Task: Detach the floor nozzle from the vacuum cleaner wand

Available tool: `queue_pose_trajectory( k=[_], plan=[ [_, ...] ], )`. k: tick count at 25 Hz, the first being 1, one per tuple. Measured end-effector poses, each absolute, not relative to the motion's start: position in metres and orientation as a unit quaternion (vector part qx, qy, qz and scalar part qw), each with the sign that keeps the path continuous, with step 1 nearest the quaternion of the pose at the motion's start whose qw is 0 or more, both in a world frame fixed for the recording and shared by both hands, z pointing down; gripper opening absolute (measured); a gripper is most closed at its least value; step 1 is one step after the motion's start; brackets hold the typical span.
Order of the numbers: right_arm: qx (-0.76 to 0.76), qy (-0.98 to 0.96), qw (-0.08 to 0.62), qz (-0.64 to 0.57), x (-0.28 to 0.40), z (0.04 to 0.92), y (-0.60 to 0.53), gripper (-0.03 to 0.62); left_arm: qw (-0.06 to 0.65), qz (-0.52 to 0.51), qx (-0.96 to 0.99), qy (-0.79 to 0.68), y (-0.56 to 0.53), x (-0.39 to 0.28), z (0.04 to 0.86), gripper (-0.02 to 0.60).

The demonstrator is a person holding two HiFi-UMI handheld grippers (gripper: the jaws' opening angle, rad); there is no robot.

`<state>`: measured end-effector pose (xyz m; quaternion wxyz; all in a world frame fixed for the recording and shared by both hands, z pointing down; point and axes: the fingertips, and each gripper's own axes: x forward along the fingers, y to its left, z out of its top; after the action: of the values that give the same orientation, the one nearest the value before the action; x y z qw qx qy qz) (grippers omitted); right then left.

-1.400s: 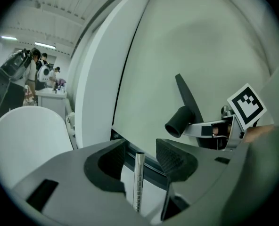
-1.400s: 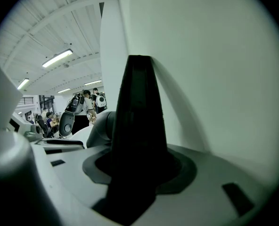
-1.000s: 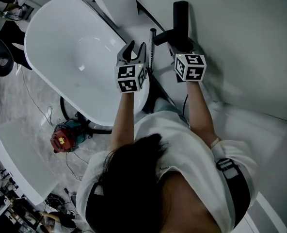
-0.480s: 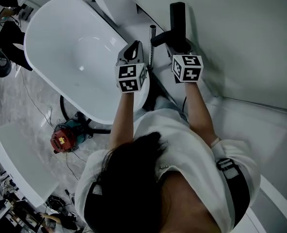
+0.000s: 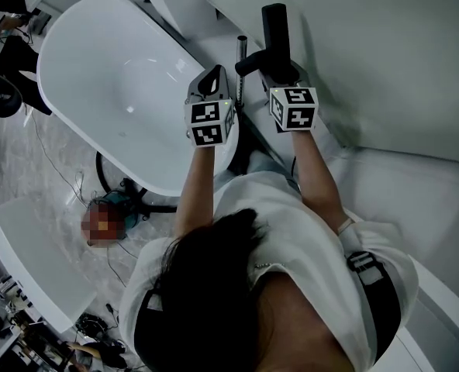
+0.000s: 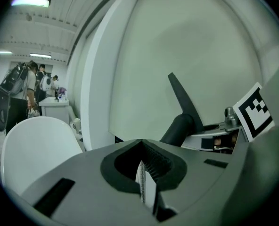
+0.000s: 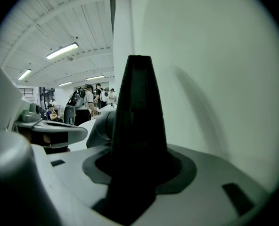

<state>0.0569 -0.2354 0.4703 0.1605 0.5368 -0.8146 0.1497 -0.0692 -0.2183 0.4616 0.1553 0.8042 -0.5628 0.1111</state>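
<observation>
Left gripper [image 5: 212,75] just closed empty beside wand [image 5: 242,67].

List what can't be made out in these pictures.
Head view: whether the floor nozzle and the wand are joined; that spot is too small.
Right gripper view: pads of the right gripper, covered by the dark nozzle.
Head view: a thing on the floor beside the bathtub, under a mosaic patch.

White shirt [image 5: 291,231], dark hair [image 5: 206,285]
</observation>
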Motion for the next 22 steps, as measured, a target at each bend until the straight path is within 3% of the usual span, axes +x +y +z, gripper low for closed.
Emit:
queue_pose_trajectory(
  k=[22],
  plan=[
    [0.535, -0.814, 0.175, 0.141, 0.05, 0.479, -0.216, 0.213, 0.171, 0.122, 0.79, -0.576, -0.209, -0.07, 0.475, 0.003]
  ],
)
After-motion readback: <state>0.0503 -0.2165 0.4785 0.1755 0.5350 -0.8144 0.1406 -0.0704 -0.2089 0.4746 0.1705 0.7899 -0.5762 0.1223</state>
